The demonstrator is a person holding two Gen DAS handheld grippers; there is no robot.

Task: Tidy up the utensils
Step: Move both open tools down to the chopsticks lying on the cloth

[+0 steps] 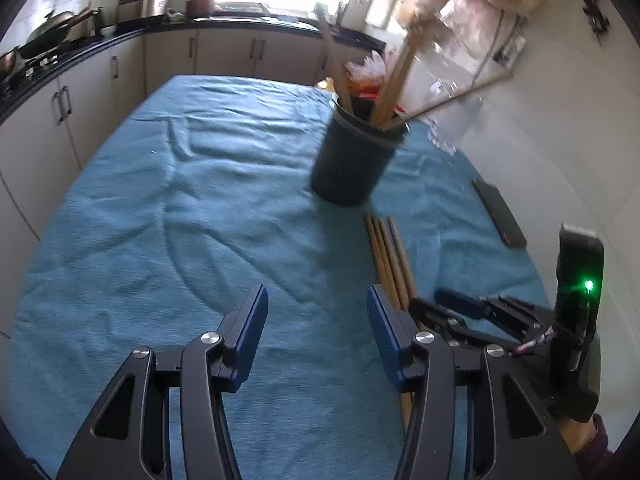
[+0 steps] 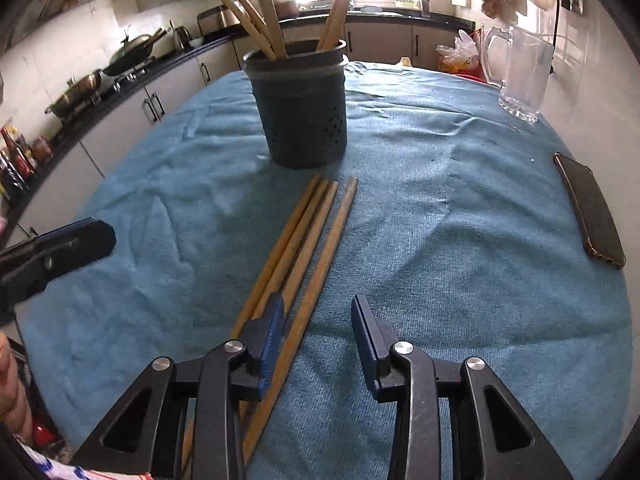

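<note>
The right gripper hangs low over the blue cloth on the worktop with its jaws apart and nothing clamped. Four wooden chopsticks lie side by side on the cloth, running from under its left finger away toward the dark utensil holder, which stands upright straight ahead and already holds several long wooden utensils. The rightmost stick passes through the gap just inside the left finger; the other three lie under or outside that finger.

The step in hand looks like picking up the chopsticks to drop them in the holder. To do it well, the right gripper should shift a little to its left so the sticks sit centred between the pads, then come down until the tips press into the cloth before closing, since the sticks are thin and lie flat. Gripping across them near the middle should keep them from pivoting; a grip near the close ends would let the far tips droop.

The left gripper is also apart and empty, with the sticks just off its right finger. It could steady the holder. A phone lies well to the right, clear of the path.
</note>
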